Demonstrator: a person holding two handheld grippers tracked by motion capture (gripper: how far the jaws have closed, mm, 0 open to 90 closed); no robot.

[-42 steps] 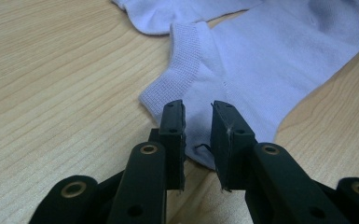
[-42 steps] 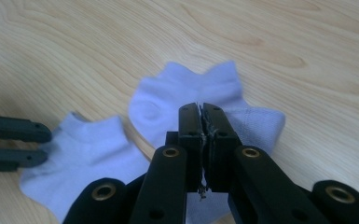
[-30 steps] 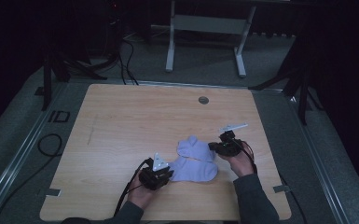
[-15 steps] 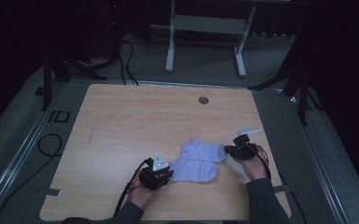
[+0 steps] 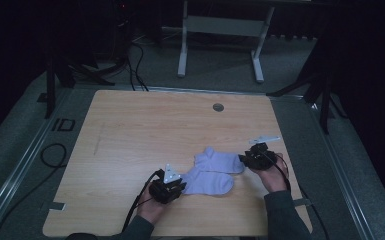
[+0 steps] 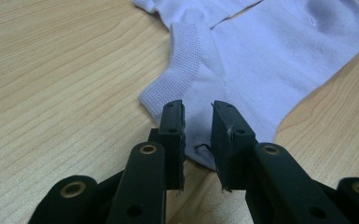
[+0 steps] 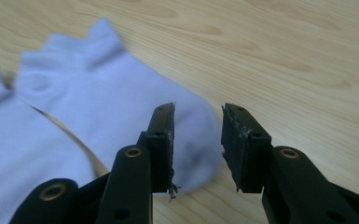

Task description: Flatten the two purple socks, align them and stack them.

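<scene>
Two pale lavender socks lie flat near the front of the wooden table. In the high view one sock lies closer to the front edge, with the other sock behind it to the right. My left gripper is at the near sock's left end. In the left gripper view its jaws stand a narrow gap apart over that sock's cuff. My right gripper is at the far sock's right end. It is open, with the sock's toe lying under its left jaw.
A round grommet sits at the table's back middle. Bare wood stretches across the left and back of the table. A metal stand and cables are on the dark floor beyond.
My right gripper has moved to the right and drawn the bunched socks out flat and longer. My left gripper has stayed in place.
</scene>
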